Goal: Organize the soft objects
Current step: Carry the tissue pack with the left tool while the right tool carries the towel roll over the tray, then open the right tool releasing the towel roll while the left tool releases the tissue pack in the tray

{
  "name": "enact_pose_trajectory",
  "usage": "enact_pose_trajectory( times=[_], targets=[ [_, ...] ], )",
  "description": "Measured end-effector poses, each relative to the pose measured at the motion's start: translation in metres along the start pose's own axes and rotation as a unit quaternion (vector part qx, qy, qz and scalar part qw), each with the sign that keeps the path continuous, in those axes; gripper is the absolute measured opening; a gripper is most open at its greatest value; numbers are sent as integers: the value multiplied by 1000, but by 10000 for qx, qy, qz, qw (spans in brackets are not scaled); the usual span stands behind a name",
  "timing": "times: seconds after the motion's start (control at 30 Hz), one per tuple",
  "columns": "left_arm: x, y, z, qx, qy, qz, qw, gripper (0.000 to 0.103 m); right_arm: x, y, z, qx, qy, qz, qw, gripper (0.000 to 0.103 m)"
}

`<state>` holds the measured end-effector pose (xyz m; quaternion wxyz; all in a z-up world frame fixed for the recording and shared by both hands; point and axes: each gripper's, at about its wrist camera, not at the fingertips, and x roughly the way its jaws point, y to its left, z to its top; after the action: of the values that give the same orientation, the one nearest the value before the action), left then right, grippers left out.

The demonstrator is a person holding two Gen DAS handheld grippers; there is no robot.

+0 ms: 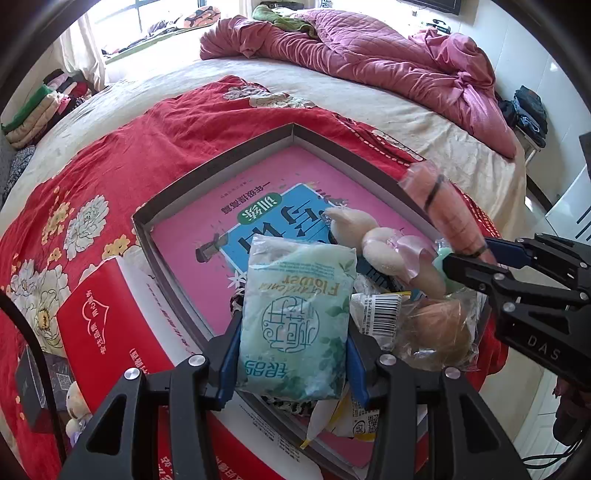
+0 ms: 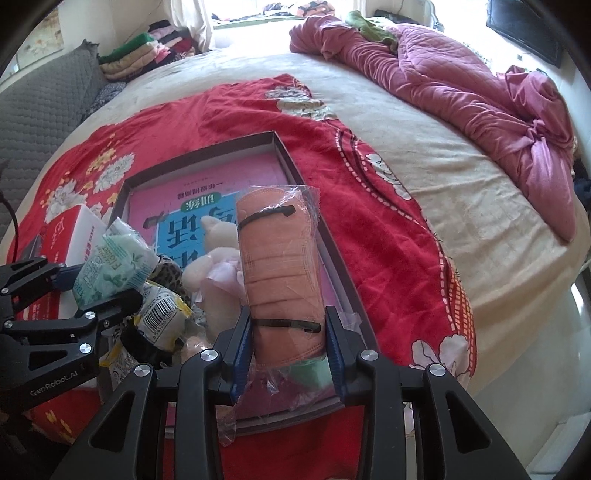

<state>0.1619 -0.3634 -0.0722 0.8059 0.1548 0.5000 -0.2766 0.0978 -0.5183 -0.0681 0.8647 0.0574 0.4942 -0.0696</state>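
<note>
Bed (image 1: 369,88), then the shallow box (image 1: 221,168) on it: left gripper (image 1: 293,332) pinches a tissue pack (image 1: 299,314), right gripper (image 2: 288,332) pinches a wrapped mask (image 2: 277,266), both over the box. That slick wrapper could slip out and miss it.

We are in a home bedroom: a wide bed (image 2: 424,155) carries a rumpled pink quilt (image 2: 461,85) and a red floral blanket (image 2: 369,229), folded clothes (image 2: 144,55) pile up beside a bright window (image 1: 122,22).
</note>
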Motion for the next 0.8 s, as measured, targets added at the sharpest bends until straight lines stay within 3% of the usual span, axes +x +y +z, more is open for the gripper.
enact_pose_trajectory(
  times=[0.4, 0.5, 0.8],
  targets=[
    [1, 1, 1, -30, -16, -60, 10000, 49, 0, 5, 0, 33, -76, 24, 10000, 44],
    [0, -1, 1, -3, -46, -95, 9999, 49, -7, 6, -1, 36, -167, 28, 9999, 53],
    [-4, -4, 1, -43, -87, -204, 9997, 50, -33, 0, -7, 174, -441, -7, 9989, 57]
  ],
)
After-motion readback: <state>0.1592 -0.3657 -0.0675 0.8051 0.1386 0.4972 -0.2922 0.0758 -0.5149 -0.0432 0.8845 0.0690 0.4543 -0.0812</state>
